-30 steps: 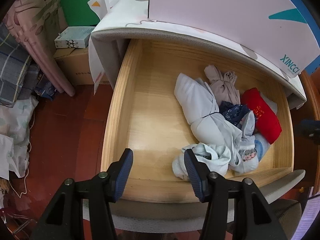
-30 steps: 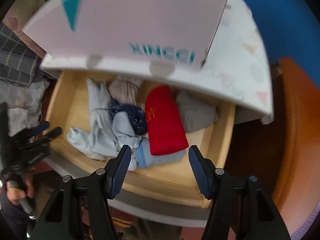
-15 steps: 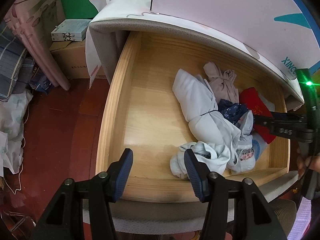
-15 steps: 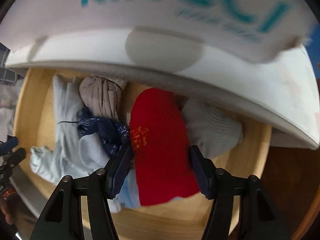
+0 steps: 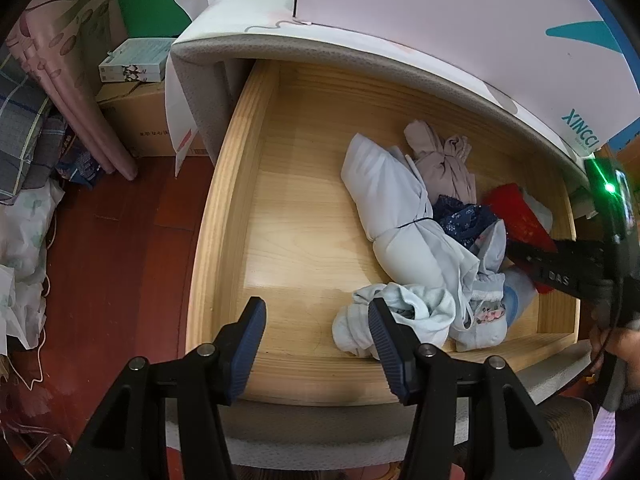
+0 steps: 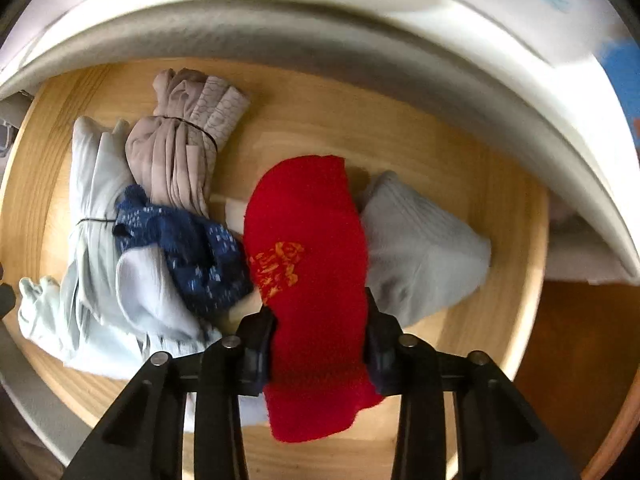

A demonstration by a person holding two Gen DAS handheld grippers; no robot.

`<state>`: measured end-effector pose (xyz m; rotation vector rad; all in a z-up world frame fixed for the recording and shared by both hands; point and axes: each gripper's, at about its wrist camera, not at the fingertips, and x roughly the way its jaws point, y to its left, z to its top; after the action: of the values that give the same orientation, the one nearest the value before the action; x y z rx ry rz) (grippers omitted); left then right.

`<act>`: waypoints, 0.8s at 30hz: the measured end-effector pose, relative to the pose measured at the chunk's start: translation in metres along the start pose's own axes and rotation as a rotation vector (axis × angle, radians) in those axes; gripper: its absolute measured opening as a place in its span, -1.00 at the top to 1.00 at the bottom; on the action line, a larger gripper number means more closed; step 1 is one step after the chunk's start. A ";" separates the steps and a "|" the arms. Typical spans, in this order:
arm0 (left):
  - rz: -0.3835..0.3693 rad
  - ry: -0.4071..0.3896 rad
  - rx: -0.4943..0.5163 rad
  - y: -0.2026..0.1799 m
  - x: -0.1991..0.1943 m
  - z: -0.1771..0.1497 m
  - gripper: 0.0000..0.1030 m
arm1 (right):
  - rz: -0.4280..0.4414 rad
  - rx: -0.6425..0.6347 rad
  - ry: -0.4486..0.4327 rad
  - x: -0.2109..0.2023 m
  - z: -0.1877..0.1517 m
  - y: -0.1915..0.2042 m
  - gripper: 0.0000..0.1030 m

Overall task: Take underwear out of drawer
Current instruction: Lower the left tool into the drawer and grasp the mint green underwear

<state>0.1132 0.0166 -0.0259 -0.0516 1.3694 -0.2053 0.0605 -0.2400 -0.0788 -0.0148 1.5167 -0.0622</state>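
Note:
The wooden drawer [image 5: 216, 220] is pulled out from under a padded white edge. In it lies a red piece of underwear [image 6: 308, 240] with orange print, and my right gripper [image 6: 320, 320], pointing straight down, is shut on its near end. In the left wrist view the same red piece [image 5: 516, 216] shows at the drawer's right, half hidden by the right gripper's black body [image 5: 560, 268]. My left gripper [image 5: 316, 320] hangs open over the drawer's front rim, nothing between its fingers.
Beside the red piece lie a navy patterned garment [image 6: 192, 256], a tied beige bundle [image 6: 180, 152], a tied pale blue bundle [image 5: 392, 216] and a folded grey piece [image 6: 420, 248]. A white XINCCI box [image 5: 460, 20] overhangs the drawer's back. A cardboard box [image 5: 136, 120] stands on the floor at left.
My right gripper came down into the drawer and closed its jaws on the red underwear. My left gripper stayed where it was, still open.

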 end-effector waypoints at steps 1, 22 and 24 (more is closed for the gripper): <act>0.000 -0.001 0.002 0.000 0.000 0.000 -0.06 | 0.005 0.014 -0.002 -0.003 -0.004 0.000 0.38; -0.095 0.054 0.158 -0.032 0.002 -0.001 -0.12 | 0.094 0.226 -0.039 -0.034 -0.095 -0.033 0.38; -0.131 0.087 0.141 -0.036 0.005 0.000 -0.21 | 0.087 0.216 -0.045 -0.034 -0.092 -0.032 0.38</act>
<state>0.1097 -0.0195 -0.0256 -0.0147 1.4362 -0.4176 -0.0346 -0.2673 -0.0483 0.2212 1.4575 -0.1542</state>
